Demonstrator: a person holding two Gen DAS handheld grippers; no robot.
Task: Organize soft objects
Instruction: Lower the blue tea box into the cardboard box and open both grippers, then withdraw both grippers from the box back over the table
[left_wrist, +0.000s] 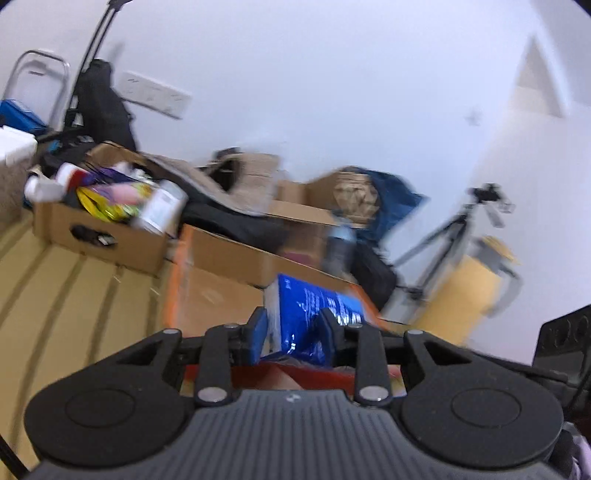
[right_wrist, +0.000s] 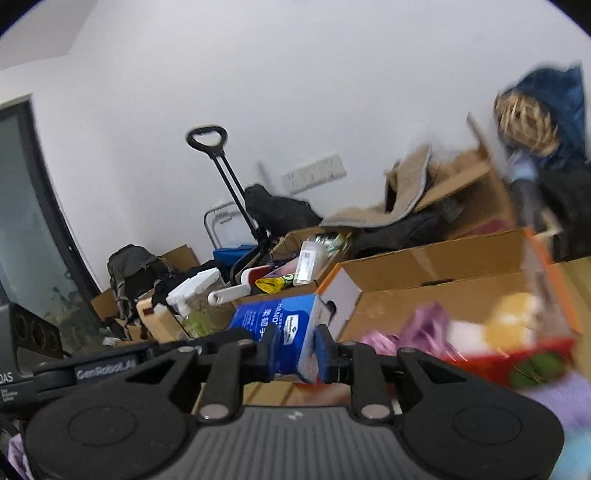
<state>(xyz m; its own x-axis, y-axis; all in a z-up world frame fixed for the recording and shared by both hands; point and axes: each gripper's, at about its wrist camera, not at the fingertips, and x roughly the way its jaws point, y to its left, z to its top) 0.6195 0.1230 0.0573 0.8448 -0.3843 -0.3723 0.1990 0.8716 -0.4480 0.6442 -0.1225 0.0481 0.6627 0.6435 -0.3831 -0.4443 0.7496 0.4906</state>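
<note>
Blue pack (left_wrist: 314, 317): soft plastic-wrapped tissue pack, white print, held in the air between both tongs, in front of the orange-edged box (left_wrist: 221, 273).
Left tongs (left_wrist: 293, 334): pinched on one end of the pack, blue pads sunk into the wrap.
Right tongs (right_wrist: 293, 349): pinched on the other end of the pack (right_wrist: 280, 332), the left tool's body visible at that view's left edge.
Orange-edged box (right_wrist: 443, 284): open cardboard, behind and below the pack; held purple cloth (right_wrist: 424, 328), yellow plush (right_wrist: 513, 317) and a red item (right_wrist: 517, 362) (all blurred).
Second box (left_wrist: 99, 236): cardboard, open, crammed with bottles and packets, beside the first.
Backdrop: white wall, tripod (left_wrist: 443, 236), trolley handle (right_wrist: 218, 155), backpack (right_wrist: 133, 269).
</note>
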